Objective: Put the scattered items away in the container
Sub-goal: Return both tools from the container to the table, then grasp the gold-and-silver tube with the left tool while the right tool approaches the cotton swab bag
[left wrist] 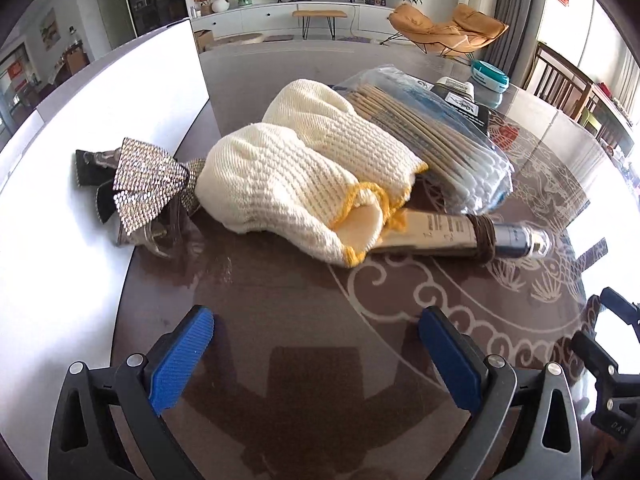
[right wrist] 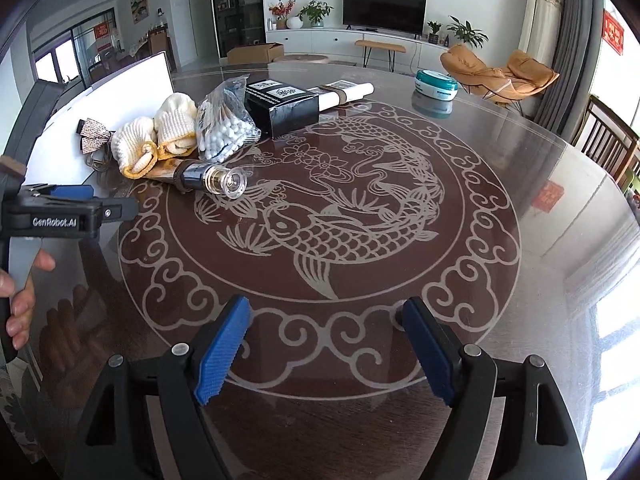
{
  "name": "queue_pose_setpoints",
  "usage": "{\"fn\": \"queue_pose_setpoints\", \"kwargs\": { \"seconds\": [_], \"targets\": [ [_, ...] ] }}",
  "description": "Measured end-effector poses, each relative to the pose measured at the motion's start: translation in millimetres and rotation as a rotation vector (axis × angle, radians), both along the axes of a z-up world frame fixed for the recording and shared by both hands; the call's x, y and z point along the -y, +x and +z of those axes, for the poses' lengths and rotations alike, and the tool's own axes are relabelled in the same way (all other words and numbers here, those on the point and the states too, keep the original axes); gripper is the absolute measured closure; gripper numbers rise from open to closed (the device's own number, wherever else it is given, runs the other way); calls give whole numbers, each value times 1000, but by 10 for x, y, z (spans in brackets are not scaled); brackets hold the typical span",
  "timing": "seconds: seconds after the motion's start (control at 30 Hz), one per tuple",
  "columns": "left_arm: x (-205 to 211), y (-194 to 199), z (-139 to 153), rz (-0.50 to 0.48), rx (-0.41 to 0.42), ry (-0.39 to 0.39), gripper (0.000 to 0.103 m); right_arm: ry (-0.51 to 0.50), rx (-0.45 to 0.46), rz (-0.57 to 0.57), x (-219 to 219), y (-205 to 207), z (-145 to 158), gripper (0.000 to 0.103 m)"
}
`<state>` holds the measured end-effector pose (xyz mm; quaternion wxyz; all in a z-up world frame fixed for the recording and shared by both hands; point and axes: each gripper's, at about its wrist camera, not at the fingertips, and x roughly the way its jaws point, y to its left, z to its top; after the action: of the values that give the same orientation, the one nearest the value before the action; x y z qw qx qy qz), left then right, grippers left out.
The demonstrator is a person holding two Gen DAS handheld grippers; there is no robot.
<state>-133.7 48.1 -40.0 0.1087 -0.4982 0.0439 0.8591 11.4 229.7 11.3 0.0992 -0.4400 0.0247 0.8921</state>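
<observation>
A pair of white knit gloves (left wrist: pixel 304 176) with yellow cuffs lies just ahead of my left gripper (left wrist: pixel 316 344), which is open with nothing between its blue pads. Under the gloves' cuffs lies a bottle (left wrist: pixel 460 236) with a clear cap. Behind them is a bag of cotton swabs (left wrist: pixel 440 140). A rhinestone bow clip (left wrist: pixel 144 184) rests at the edge of the white container (left wrist: pixel 80 160). My right gripper (right wrist: pixel 326 340) is open and empty over the fish pattern, far from the gloves (right wrist: pixel 156 136), the bottle (right wrist: pixel 208 178) and the swab bag (right wrist: pixel 224 128).
A black box (right wrist: pixel 280 108), a white roll (right wrist: pixel 348 92) and a teal round tin (right wrist: pixel 436 82) sit further back on the round glass table (right wrist: pixel 500 200). My left gripper (right wrist: pixel 116 210) and a hand (right wrist: pixel 24 300) show at the left edge. Wooden chairs (right wrist: pixel 612 140) stand at the right.
</observation>
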Motion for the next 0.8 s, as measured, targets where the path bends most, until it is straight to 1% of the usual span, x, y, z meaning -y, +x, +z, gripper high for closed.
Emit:
{"fn": "queue_pose_setpoints", "kwargs": {
  "seconds": [0.13, 0.2, 0.27, 0.37, 0.43, 0.5, 0.57, 0.6, 0.67, 0.8],
  "targets": [
    [-12, -300, 51, 3, -17, 97, 0, 2, 0, 0, -2, -5, -1, 23],
    [-72, -434, 61, 2, -33, 100, 0, 1, 0, 0, 0, -5, -1, 23],
    [-175, -525, 57, -24, -50, 89, 0, 0, 0, 0, -2, -6, -2, 23],
    [-414, -544, 21, -125, -68, 66, 0, -2, 0, -1, -1, -10, -5, 23],
    [-607, -489, 18, -228, -79, 33, 0, -2, 1, -1, 4, -12, -3, 23],
    [-763, -380, 22, -342, -81, 24, 0, -2, 0, -1, 5, -13, -4, 23],
    [-839, -285, 31, -411, -84, 19, 0, -2, 0, -1, 6, -14, -5, 23],
    [-838, -255, 37, -415, -83, 20, 0, -2, 0, -1, 5, -13, -5, 23],
    [-793, -229, 46, -390, -80, 22, 0, -2, 0, -1, 7, -14, -4, 23],
    [-571, -74, 58, -339, -78, 17, 0, -2, 0, -2, 5, -14, -6, 23]
  ]
}}
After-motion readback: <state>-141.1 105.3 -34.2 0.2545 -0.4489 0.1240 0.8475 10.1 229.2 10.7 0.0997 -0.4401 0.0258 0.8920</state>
